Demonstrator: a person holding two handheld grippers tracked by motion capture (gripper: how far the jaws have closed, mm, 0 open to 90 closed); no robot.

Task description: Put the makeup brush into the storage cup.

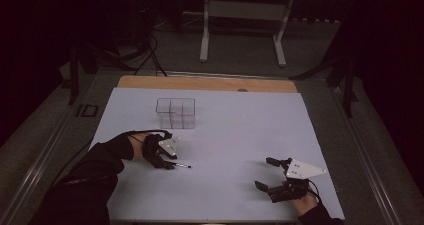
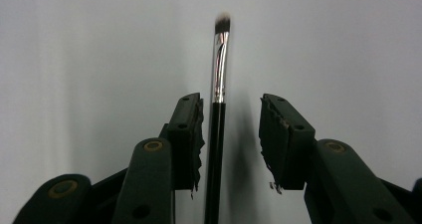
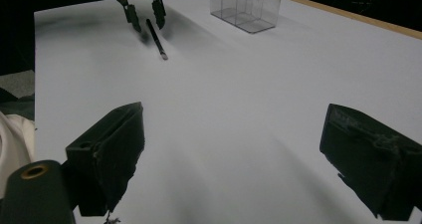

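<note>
Dark room; white sheet on the counter [image 1: 225, 135], wood edge at the far side. Clear divided box [image 1: 175, 113] stands near centre-far, well apart from the brush [image 2: 217, 134]. Brush lies flat on the sheet w/ nothing in the way, bristle tip pointing away from the left gripper [image 2: 231, 129], long axis along its fingers. Left fingers narrow, straddling the handle; one pad just beside it, gap at the other. Right gripper [image 3: 239, 154] fingers wide, nothing between, low over bare sheet.

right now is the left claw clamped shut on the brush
No, in the left gripper view the brush lies between the left claw pads, with a clear gap on the right side.
</note>
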